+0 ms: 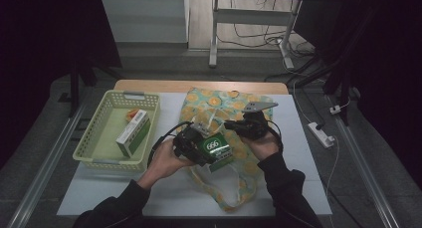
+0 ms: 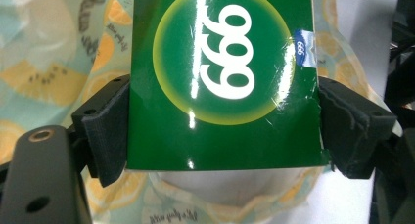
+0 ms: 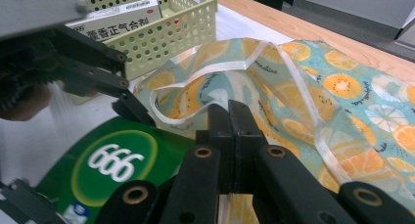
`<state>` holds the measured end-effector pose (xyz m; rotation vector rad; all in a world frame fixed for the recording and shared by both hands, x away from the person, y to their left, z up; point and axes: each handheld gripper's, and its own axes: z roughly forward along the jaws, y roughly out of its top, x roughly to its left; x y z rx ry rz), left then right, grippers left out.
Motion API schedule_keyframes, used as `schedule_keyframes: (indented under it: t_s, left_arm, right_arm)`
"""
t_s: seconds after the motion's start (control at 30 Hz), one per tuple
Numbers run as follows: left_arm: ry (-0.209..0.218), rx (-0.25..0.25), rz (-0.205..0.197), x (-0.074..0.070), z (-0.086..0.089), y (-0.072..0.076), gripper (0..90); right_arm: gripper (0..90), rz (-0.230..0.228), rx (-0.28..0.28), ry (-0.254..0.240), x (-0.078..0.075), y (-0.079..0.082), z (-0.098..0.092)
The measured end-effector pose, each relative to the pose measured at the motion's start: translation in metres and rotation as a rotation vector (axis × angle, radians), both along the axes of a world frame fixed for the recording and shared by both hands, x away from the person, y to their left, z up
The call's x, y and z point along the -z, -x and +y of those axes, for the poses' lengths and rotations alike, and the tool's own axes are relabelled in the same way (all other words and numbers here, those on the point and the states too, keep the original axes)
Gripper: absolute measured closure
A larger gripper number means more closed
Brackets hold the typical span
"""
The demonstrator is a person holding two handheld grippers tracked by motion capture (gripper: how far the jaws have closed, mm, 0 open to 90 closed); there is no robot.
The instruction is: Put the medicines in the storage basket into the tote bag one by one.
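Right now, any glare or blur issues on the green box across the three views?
Left gripper view: white glare streaks cross the green box, though the print still reads. Right gripper view: box sharp, nearest jaw parts soft. High view: dim and dark round the table, box small but legible.

glossy card box (image 2: 220, 87) — printed cloth bag (image 1: 224, 101)

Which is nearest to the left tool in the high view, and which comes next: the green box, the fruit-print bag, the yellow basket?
1. green box: held between the jaws of the left tool.
2. fruit-print bag: lying under and beyond the box, mid-table.
3. yellow basket: farthest, at the table's left side.
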<state>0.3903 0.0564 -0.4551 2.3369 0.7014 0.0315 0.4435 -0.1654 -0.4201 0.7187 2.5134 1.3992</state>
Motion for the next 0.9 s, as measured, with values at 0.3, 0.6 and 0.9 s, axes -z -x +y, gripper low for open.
schedule_keyframes:
  t_s: [0.3,0.6,0.9]
  left_arm:
    - [-0.038,-0.045,-0.009,0.003,-0.009,-0.017,17.7]
    - [-0.046,-0.096,-0.015,0.005,-0.017,-0.034,17.6]
    - [-0.034,-0.15,-0.041,0.003,-0.019,-0.049,17.3]
  right_arm:
    - [89.4,-0.004,-0.005,-0.005,-0.001,0.002,0.001]
    - [89.4,-0.001,-0.013,-0.003,0.0,0.003,0.003]
    - [89.4,-0.004,-0.014,-0.009,-0.001,0.003,0.003]
